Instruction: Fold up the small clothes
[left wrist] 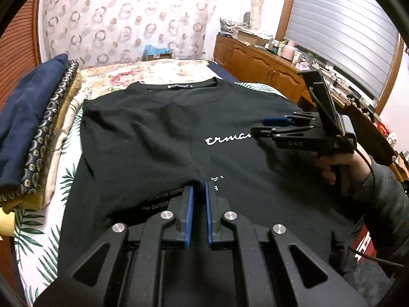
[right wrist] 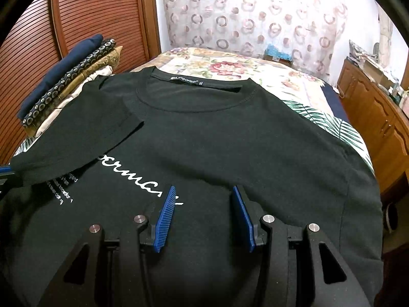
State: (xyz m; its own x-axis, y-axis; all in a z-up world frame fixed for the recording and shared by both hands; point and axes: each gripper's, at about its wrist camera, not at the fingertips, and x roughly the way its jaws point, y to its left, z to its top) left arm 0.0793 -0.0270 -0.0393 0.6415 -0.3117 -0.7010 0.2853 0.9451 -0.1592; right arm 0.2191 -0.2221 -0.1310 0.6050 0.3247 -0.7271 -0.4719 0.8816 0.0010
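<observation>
On the bed [left wrist: 38,232] a black tee [left wrist: 153,133] lies flat, collar far; the left gripper [left wrist: 199,192] is pinched nearly shut on a ridge of cloth, seemingly drawing the left side inward. From the right wrist, the sleeve [right wrist: 76,138] lies folded across the chest, and the right gripper [right wrist: 203,197] hangs half open, empty, tilted down; next comes its side
</observation>
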